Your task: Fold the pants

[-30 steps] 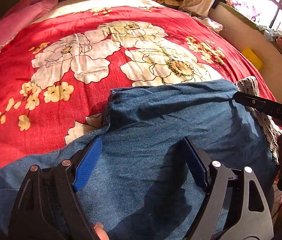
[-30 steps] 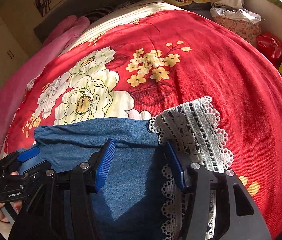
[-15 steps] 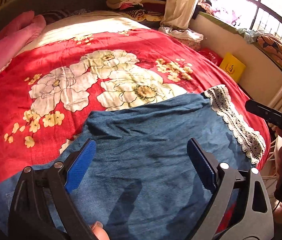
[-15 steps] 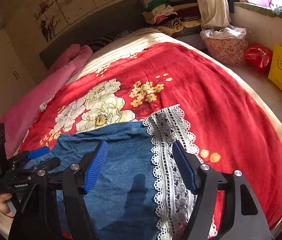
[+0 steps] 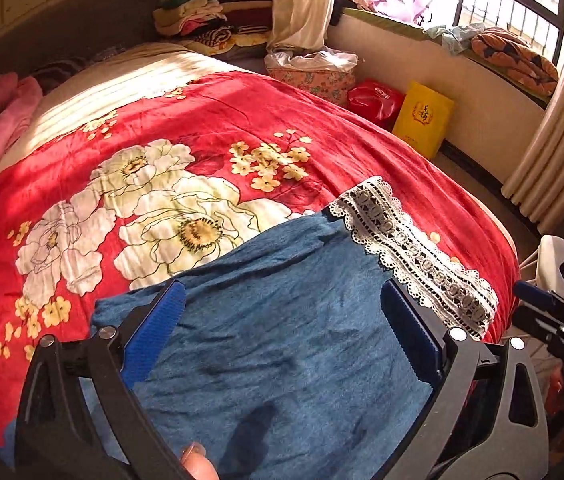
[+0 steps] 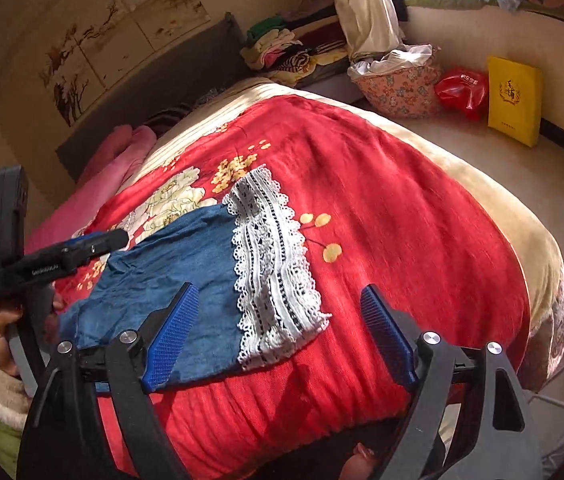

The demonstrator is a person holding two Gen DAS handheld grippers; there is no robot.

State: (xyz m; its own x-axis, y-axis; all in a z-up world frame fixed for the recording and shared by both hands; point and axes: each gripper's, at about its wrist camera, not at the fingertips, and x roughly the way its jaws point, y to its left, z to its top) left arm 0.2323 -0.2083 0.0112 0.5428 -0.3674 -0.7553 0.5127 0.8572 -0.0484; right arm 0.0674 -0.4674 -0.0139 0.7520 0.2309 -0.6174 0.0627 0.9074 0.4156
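Your left gripper (image 5: 282, 336) hung with fingers spread wide, holding nothing, above the pants (image 5: 282, 320), which lay on the bed (image 5: 201, 112) near its foot edge, lace hem (image 5: 410, 248) rightward. Your right gripper (image 6: 277, 336) gaped equally, empty. Beyond the bed stood a red bag (image 6: 462, 90) and yellow bag (image 6: 514, 100), print unreadable.
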